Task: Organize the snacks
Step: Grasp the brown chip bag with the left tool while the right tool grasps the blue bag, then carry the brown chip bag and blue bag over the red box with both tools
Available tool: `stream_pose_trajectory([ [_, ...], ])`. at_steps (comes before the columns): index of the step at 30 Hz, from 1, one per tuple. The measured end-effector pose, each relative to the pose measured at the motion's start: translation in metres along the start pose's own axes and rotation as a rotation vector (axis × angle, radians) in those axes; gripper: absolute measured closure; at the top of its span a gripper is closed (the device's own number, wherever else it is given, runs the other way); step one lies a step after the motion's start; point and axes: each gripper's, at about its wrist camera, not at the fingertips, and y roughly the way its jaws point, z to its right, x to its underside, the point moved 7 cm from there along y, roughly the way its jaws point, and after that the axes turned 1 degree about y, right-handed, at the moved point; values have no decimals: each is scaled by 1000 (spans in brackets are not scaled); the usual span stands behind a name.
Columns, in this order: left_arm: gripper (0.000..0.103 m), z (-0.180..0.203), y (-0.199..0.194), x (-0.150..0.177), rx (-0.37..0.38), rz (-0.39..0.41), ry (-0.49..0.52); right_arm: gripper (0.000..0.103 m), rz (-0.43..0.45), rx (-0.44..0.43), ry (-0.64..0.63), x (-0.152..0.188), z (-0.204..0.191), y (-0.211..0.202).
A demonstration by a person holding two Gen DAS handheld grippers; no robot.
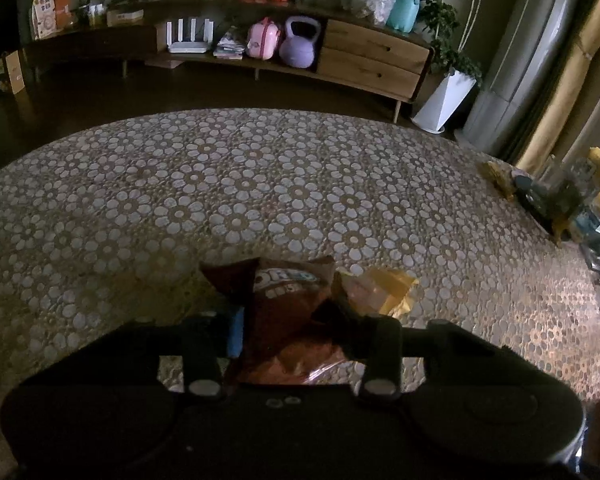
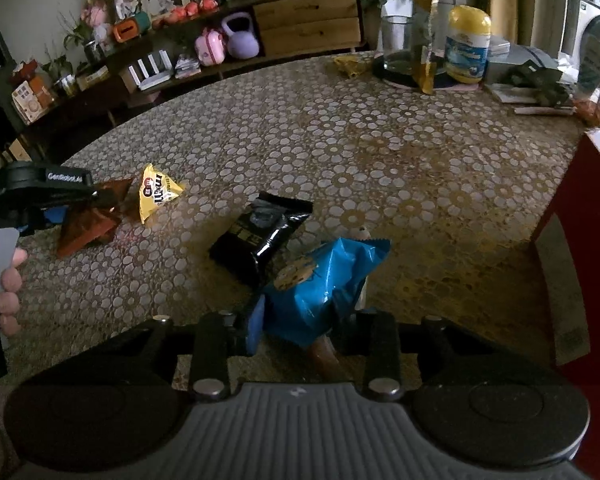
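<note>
Both claws are clamped on snacks lying on the patterned bench (image 2: 380, 152). The left claw (image 1: 296, 332) pinches a brown cookie packet (image 1: 288, 320), a yellow M&M's bag (image 2: 156, 192) just beside it. The right claw (image 2: 300, 328) grips a blue cookie pouch (image 2: 320, 284), a black packet (image 2: 260, 232) just ahead.

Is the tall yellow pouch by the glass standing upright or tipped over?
Upright. The yellow pouch stands on end beside the glass, its top edge well above the table.
</note>
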Motion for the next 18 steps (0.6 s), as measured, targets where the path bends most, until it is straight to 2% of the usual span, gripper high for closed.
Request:
stream_pose_trajectory([
  [10,61,-12,-45,21,25,16,-17,72,44,-16,12,6,12,-41],
  [18,62,4,-84,37,70,12,20,73,97,-38,-23,15,12,-86],
])
